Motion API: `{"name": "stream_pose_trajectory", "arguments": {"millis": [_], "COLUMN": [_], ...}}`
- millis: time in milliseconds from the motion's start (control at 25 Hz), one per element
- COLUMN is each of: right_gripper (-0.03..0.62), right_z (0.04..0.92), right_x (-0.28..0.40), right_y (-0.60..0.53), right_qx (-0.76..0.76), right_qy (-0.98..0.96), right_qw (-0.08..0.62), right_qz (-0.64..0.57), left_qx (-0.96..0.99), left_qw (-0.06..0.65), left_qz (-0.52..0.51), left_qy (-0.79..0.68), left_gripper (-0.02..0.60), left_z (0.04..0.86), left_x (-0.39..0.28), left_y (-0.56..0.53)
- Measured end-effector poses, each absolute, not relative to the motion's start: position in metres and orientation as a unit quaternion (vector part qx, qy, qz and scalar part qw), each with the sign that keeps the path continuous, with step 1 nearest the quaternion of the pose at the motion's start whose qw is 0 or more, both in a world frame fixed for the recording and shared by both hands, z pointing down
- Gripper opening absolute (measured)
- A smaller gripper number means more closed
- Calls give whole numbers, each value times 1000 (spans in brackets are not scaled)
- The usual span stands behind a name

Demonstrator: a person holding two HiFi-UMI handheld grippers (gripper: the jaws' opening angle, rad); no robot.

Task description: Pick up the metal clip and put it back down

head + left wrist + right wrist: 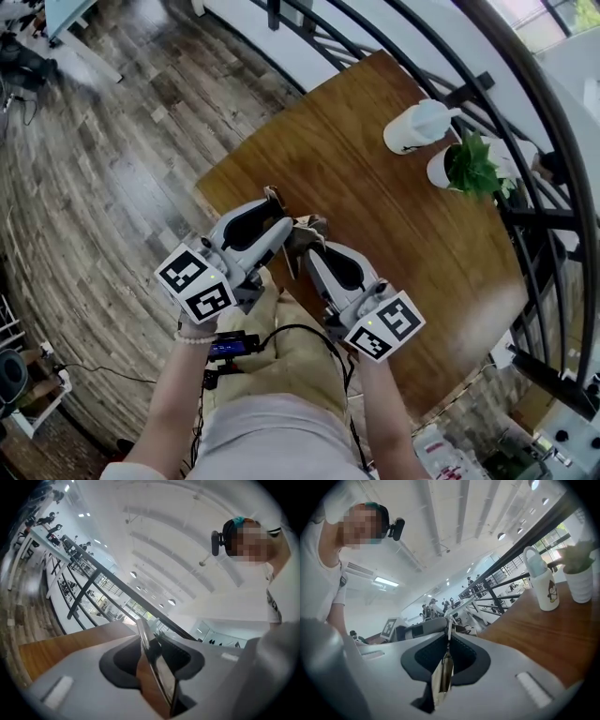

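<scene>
Head view: the left gripper (278, 214) and right gripper (314, 248) meet tip to tip over the wooden table (403, 225), with the metal clip (305, 230) between their tips. Left gripper view: its jaws are clenched on the clip's shiny plate (157, 677). Right gripper view: its jaws pinch the clip's thin edge (443, 670). The pick-up looks done; setting the clip down remains.

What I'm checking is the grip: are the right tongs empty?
No: the right gripper view shows the clip clamped in the right tongs.
</scene>
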State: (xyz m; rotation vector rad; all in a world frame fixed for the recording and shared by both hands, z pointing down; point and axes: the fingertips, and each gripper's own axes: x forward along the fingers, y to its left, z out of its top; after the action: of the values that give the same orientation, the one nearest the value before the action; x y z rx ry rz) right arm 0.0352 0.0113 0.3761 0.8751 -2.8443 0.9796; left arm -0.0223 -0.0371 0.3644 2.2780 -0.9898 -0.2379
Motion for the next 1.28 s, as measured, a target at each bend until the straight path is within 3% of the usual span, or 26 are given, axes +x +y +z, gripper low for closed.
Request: {"name": "stream_pose_trajectory", "arguments": {"millis": [1280], "right_gripper": [46], "right_z": [236], "right_x": [34], "right_y": [35], "right_qx": [283], "right_qy": [-954], "right_qw": [12], "right_qz": [100], "left_qx": [914], "left_qw": [113], "left_qz": [-98], "left_qy": [-376], "left_gripper": [120], "left_z": [192], "left_x": [-11], "left_y": [-5]}}
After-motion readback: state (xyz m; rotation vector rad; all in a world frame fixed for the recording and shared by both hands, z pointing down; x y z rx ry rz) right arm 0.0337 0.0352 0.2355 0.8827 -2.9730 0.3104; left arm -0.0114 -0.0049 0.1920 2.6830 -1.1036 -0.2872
